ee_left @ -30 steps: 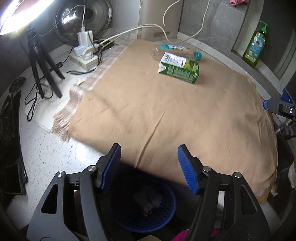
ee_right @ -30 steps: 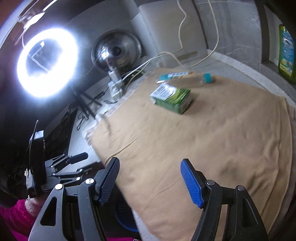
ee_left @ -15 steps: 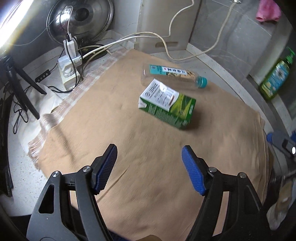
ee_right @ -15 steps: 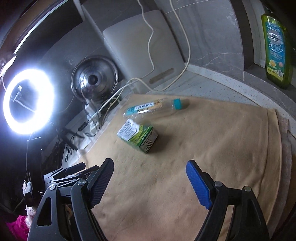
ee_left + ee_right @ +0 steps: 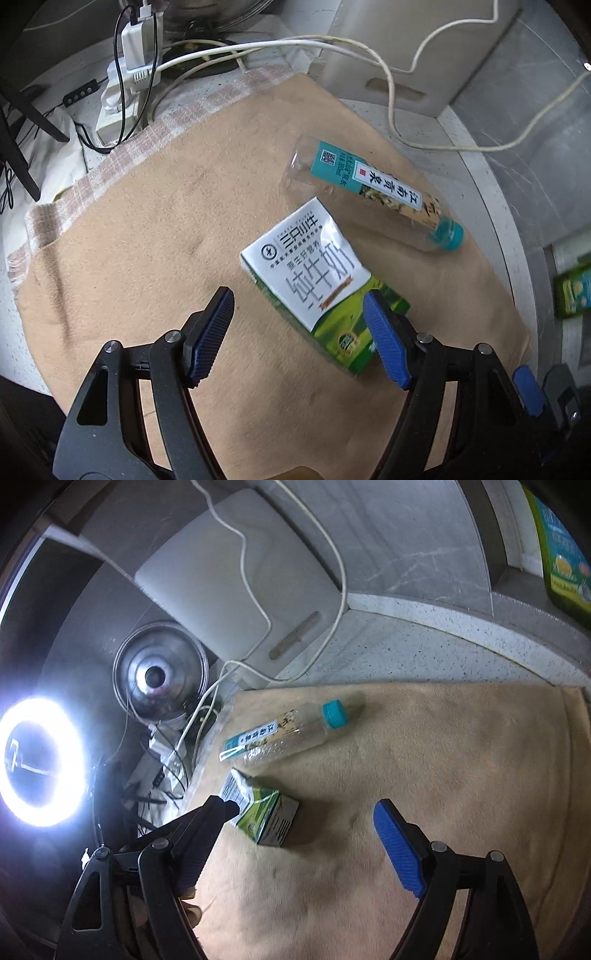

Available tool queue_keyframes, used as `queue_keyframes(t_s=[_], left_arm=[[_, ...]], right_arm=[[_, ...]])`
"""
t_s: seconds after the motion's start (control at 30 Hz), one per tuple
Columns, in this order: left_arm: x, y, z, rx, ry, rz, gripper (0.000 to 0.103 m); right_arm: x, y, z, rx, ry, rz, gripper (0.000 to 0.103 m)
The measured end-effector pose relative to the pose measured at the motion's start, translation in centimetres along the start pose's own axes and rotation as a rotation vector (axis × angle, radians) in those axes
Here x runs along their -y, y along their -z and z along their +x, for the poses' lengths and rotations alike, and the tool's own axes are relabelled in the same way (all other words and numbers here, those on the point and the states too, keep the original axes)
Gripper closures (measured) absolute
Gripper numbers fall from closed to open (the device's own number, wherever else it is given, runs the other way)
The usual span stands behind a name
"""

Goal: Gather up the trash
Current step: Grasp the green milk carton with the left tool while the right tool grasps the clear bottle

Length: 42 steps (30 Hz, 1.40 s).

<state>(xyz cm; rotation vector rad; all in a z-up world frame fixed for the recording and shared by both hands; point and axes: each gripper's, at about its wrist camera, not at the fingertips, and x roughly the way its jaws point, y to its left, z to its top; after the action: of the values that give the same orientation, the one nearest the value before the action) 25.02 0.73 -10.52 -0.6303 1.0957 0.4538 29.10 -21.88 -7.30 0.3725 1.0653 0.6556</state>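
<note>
Near the far corner of the tan cloth (image 5: 155,258) that covers the bench, a green and white milk carton (image 5: 314,280) lies on its side, and just beyond it, close but apart, lies an empty clear bottle (image 5: 373,192) with a teal cap. The left gripper (image 5: 299,332) hangs above the near end of the carton with its jaws apart and nothing between the pads, and the right gripper (image 5: 303,834) is also apart and empty, nearer to the bench's front edge. I think the carton may turn or slide on the soft cloth if only one pad meets it, and it could push the round bottle, which may roll toward the cables (image 5: 332,44) at the back edge.
</note>
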Motion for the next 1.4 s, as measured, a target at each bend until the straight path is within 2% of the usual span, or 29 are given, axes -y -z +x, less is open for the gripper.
queue_keyframes(t_s=[0.17,0.37,0.47,0.63,0.73,0.93,1.0,1.07,1.17,1.23,1.4], left_arm=[[1.9,-0.7,1.3,0.002,-0.079,0.029,0.028],[2.8,-1.3,2.0,0.025,-0.132,-0.002,0.025],[2.6,-1.1,1.5,0.090,-0.180,-0.028,0.024],[2.3,-1.4,2.2,0.093,-0.216,-0.048,0.008],[2.2,-1.7,2.6,0.075,-0.199,-0.116,0.008],[3.1,-1.5,3.9,0.044,-0.141,-0.094,0.008],[2.9,-1.2,3.9,0.044,-0.076,-0.096,0.017],[2.6,-1.0,3.7,0.044,0.021,-0.110,0.041],[2.5,-0.8,3.6,0.027,0.088,-0.115,0.050],[2.3,-0.7,3.4,0.025,0.118,-0.103,0.052],[0.3,-0.1,2.7,0.015,0.167,-0.114,0.054]], right_arm=[[1.4,-0.2,0.6,-0.002,-0.018,0.056,0.018],[2.1,-0.3,1.2,-0.016,-0.017,0.072,0.018],[2.3,-0.2,1.1,-0.015,-0.017,0.072,0.018],[2.8,-0.2,1.5,-0.023,-0.014,0.086,0.018],[2.8,-0.1,1.9,-0.032,-0.012,0.089,0.018],[2.4,0.1,2.1,-0.041,-0.007,0.074,0.018],[2.5,0.0,2.0,-0.038,-0.006,0.076,0.018],[2.6,-0.1,1.9,-0.032,-0.001,0.077,0.018],[2.4,-0.7,2.3,-0.033,0.005,0.060,0.018],[1.9,-1.4,2.8,-0.034,0.007,0.032,0.018],[-1.2,-4.4,5.4,-0.085,0.043,-0.199,0.018]])
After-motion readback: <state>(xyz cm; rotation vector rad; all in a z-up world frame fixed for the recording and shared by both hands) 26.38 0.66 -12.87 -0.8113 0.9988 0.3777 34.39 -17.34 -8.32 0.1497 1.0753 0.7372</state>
